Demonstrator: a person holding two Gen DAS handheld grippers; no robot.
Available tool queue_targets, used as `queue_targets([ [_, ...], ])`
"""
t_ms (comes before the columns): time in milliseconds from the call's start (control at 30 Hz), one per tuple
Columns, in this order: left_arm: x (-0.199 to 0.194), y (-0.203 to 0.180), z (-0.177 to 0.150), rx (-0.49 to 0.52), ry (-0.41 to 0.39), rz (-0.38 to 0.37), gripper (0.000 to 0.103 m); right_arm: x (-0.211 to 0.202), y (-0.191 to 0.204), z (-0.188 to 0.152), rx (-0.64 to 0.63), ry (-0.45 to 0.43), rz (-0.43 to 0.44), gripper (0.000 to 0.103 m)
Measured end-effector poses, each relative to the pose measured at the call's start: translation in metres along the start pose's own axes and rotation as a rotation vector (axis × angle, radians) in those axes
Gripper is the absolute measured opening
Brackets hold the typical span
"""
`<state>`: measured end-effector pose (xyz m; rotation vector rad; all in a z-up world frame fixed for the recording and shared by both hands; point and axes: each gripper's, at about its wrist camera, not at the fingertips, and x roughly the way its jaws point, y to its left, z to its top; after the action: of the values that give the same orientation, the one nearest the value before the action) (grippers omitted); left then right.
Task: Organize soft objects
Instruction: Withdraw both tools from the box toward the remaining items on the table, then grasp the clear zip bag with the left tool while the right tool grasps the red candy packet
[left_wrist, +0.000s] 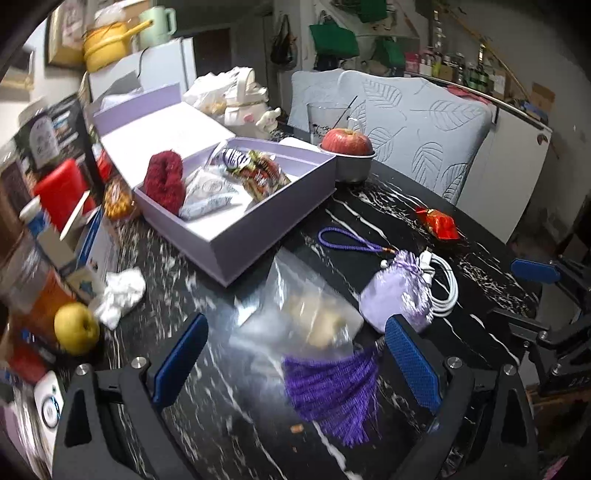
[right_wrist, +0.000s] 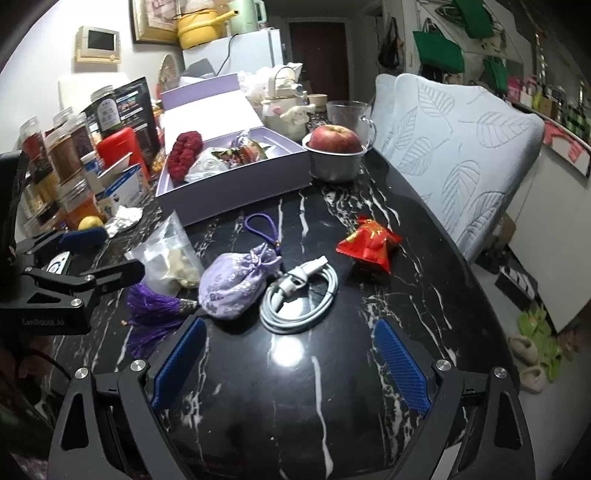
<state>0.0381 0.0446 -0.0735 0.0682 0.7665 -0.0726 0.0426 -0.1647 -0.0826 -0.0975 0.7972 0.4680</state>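
— What's on the black marble table (right_wrist: 369, 229)?
— Centre: lilac pouch (right_wrist: 236, 284), white cable (right_wrist: 299, 295). Two o'clock: red packet (right_wrist: 369, 243). Eleven o'clock: lavender box (right_wrist: 236, 184). Nine o'clock: clear bag (right_wrist: 170, 254).

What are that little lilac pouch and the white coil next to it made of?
The lilac pouch looks like satin-type fabric: soft sheen, woven floral pattern, gathered drawstring neck. The white cable seems to be smooth rubbery plastic, matte, holding loose loops; its core is hidden.

Black, white-veined tabletop (right_wrist: 332, 387); lilac floral pouch (right_wrist: 232, 284); purple tassel (right_wrist: 155, 306); red, gold-printed packet (right_wrist: 369, 243); lavender box (right_wrist: 236, 188).
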Motion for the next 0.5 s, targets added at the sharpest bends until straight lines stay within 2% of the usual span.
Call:
queue_targets([
  [133,0.018,0.002,0.007,0.03,0.039,-0.024,0.098,0.005,-0.001,0.004,-0.014,0.004,0.002,0.094],
  [267,0.039,0.012,0.005,-0.01,0.117,-0.094,0.098,0.009,0.001,0.007,-0.041,-0.002,-0.004,0.094],
  [433,0.058,0.021,-0.002,-0.069,0.214,-0.17,0.098,0.021,-0.004,0.012,-0.02,0.031,0.017,0.094],
  [500,0.061,0.024,-0.005,-0.087,0.225,-0.187,0.098,0.024,-0.004,0.015,-0.017,0.033,0.017,0.094],
])
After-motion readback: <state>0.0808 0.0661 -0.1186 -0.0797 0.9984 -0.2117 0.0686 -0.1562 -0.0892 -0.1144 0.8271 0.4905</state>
